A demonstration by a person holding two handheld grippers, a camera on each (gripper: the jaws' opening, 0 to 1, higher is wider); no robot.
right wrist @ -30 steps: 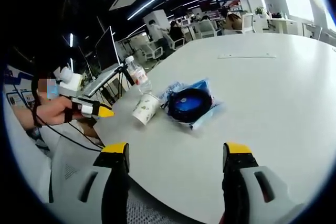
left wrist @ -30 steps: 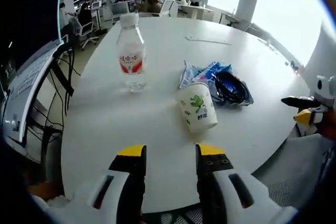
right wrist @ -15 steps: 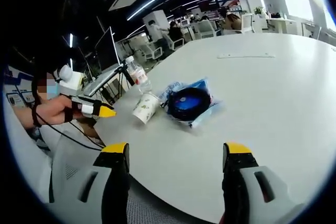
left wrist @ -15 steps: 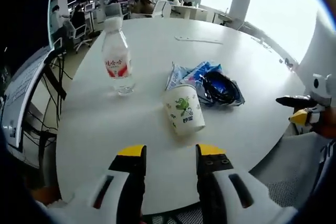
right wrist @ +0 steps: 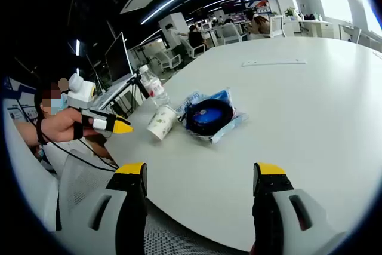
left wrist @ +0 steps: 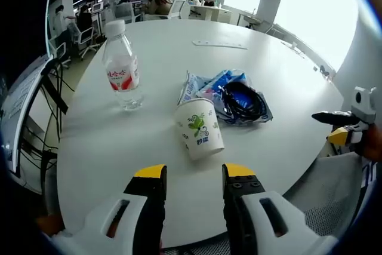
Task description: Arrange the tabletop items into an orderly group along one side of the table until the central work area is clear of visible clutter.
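Observation:
A paper cup with a green print stands on the round white table, just ahead of my left gripper, which is open and empty. A clear water bottle with a red label stands upright to the cup's left. Behind the cup lies a blue plastic bag with a coiled black cable on it. In the right gripper view the cup, bottle and bag sit beyond my right gripper, open wide and empty over the table's near edge. The left gripper shows there at left.
A thin white strip lies on the far part of the table. The right gripper shows at the right edge of the left gripper view. A monitor on a stand stands left of the table. Office chairs and desks stand beyond.
The left gripper has moved closer to the cup and bottle, which now sit lower and further left in its view. The right gripper view has hardly shifted.

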